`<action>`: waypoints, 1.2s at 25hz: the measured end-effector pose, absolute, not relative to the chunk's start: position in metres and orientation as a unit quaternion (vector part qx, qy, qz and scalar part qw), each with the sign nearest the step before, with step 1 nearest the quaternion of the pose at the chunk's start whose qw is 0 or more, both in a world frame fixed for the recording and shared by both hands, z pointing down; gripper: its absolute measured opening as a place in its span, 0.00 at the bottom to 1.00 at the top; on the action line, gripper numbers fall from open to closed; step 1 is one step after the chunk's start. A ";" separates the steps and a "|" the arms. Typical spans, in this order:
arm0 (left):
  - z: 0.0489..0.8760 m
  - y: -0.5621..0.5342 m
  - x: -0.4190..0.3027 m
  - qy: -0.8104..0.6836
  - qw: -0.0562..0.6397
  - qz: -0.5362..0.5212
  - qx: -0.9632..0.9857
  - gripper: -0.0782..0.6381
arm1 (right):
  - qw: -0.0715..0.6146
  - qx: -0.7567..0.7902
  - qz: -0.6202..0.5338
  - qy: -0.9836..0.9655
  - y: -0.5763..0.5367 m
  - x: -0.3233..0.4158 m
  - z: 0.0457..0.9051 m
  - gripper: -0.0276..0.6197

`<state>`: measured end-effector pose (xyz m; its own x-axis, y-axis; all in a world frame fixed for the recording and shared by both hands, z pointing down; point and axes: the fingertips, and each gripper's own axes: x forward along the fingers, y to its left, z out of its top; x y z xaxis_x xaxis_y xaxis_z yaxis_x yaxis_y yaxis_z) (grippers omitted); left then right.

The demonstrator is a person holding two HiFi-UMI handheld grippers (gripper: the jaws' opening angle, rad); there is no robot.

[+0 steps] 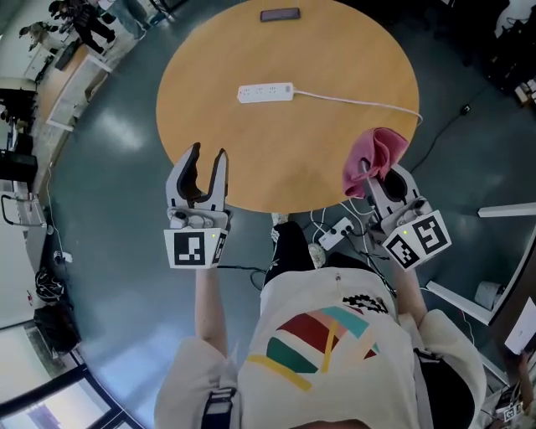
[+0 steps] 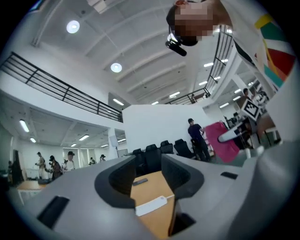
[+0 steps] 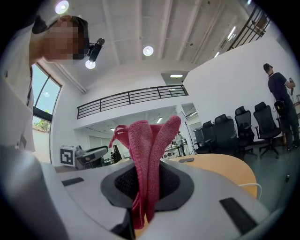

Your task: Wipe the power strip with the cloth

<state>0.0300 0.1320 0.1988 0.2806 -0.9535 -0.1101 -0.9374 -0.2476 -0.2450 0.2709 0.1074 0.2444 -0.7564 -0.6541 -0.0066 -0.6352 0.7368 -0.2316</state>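
The cloth's [image 3: 149, 140] lower folds are hidden between the right tool's [image 1: 378, 178] jaws. Far ahead of the left tool [image 1: 208, 155], a dark flat thing [image 1: 280, 14] is too small to tell.

Head view: high, steeply down; I see the whole round table [image 1: 201, 109] and the power strip [image 1: 265, 92]. Left gripper view: low, tight behind its jaws, facing level across the same table, power strip shared. Right gripper view: likewise low and close, sharing the table's far side.
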 end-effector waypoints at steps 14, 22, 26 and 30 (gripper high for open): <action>0.451 -0.176 -0.055 0.306 0.018 -0.352 -0.884 0.51 | -0.013 -0.275 -0.320 0.906 -0.171 0.076 0.349 0.10; 0.518 -0.222 -0.092 0.167 -0.004 -0.405 -0.899 0.51 | -0.052 -0.182 -0.511 0.838 -0.240 -0.057 0.440 0.10; 0.537 -0.225 -0.100 0.130 0.015 -0.439 -0.889 0.51 | -0.098 -0.185 -0.548 0.810 -0.250 -0.087 0.474 0.10; 0.543 -0.225 -0.095 0.127 0.024 -0.455 -0.881 0.51 | -0.122 -0.178 -0.553 0.805 -0.249 -0.098 0.483 0.10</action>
<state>-0.0949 -0.2245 0.5429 0.5544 -0.2459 0.7951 -0.2024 -0.9665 -0.1578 -0.0977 -0.2492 0.4828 -0.9071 -0.1513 0.3927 -0.4208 0.3251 -0.8469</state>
